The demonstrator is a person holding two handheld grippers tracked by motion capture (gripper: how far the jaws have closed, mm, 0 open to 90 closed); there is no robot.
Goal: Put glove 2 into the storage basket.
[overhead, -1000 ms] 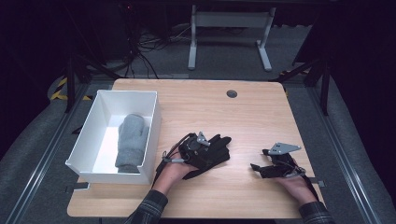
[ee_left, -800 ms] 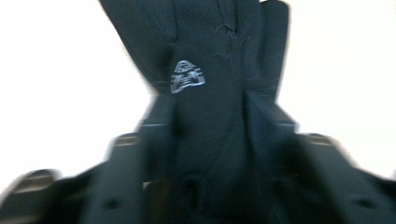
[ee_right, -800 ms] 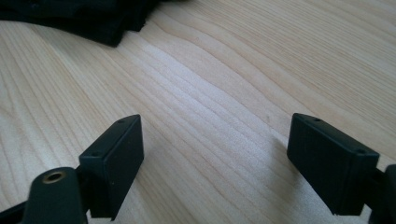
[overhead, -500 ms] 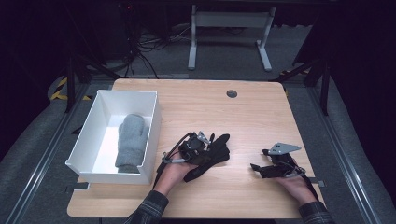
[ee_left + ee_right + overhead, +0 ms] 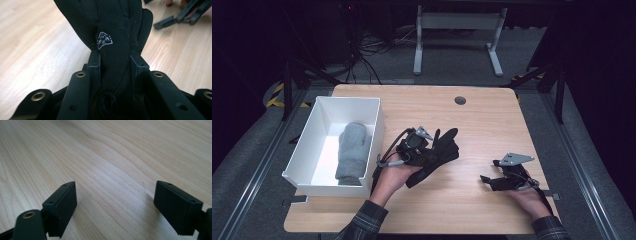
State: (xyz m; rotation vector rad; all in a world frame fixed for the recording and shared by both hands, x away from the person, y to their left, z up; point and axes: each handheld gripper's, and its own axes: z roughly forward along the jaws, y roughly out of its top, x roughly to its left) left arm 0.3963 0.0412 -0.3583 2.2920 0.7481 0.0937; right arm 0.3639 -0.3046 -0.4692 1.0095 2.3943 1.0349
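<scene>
Black fabric glove [image 5: 439,152] with a small white emblem near its cuff lies around the middle of the light wooden desk [image 5: 472,115], a little toward the near edge, its fingers pointing toward the far right corner. The left gripper [image 5: 421,145], held in the person's left hand [image 5: 394,175], has its two black jaws closed against the glove's cuff end; in the left gripper view the narrow wrist part of the glove [image 5: 112,37] runs up between the jaws, pinched on both sides, with the white emblem [image 5: 104,40] just beyond the jaw tips. Whether the glove is raised off the wood or resting on it is hard to judge from above, though it seems to sit on the surface.

The right gripper [image 5: 499,179], with a grey three-cornered plate [image 5: 515,159] on top, rests near the near right corner of the desk in the person's right hand [image 5: 527,197]. In the right gripper view its jaws stand wide apart with bare wood grain [image 5: 112,170] between them, gripping nothing. It is well apart from the glove.

A white rectangular open box [image 5: 362,105] sits along the desk's left edge. Inside it lies a grey knitted mitten [image 5: 352,152], stretched lengthwise toward the near end of the box. A small dark round cable port [image 5: 460,100] is set near the far edge.
</scene>
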